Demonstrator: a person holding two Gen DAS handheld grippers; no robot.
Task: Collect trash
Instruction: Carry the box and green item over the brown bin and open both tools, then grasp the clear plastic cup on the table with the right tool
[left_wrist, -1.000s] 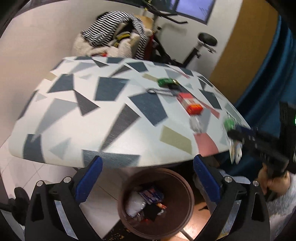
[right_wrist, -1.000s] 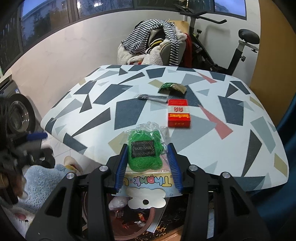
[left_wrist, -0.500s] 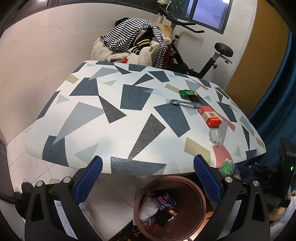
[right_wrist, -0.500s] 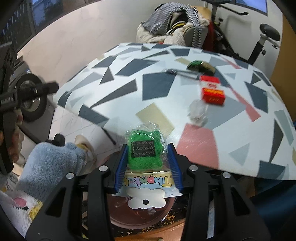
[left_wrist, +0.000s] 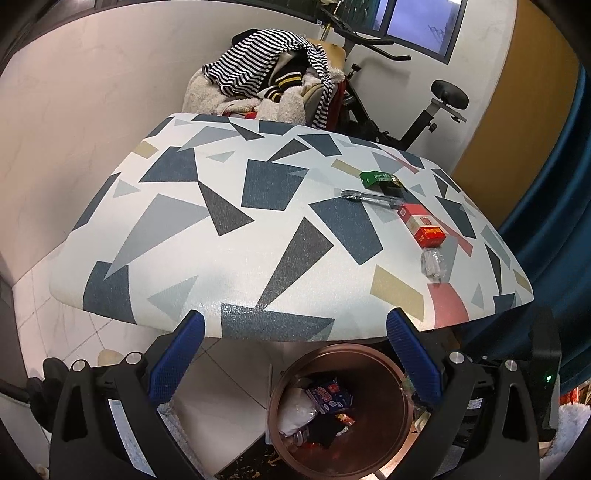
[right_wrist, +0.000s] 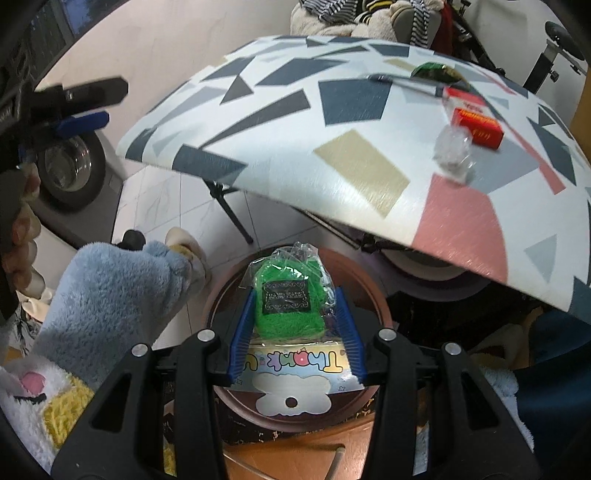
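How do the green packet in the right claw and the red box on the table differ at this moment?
The green packet is soft, fuzzy stuff in a clear bag; the red box is a stiff red and white carton. The packet is clamped in the right claw over the bin; the box lies flat on the table, untouched. The packet's bag has a printed card header; the box has none. Both are small packaged items.

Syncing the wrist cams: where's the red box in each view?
Left wrist: red box right of centre, on the table near its right edge.
Right wrist: red box upper right, on the table.
Shared landmark: crumpled clear wrapper just in front of it.
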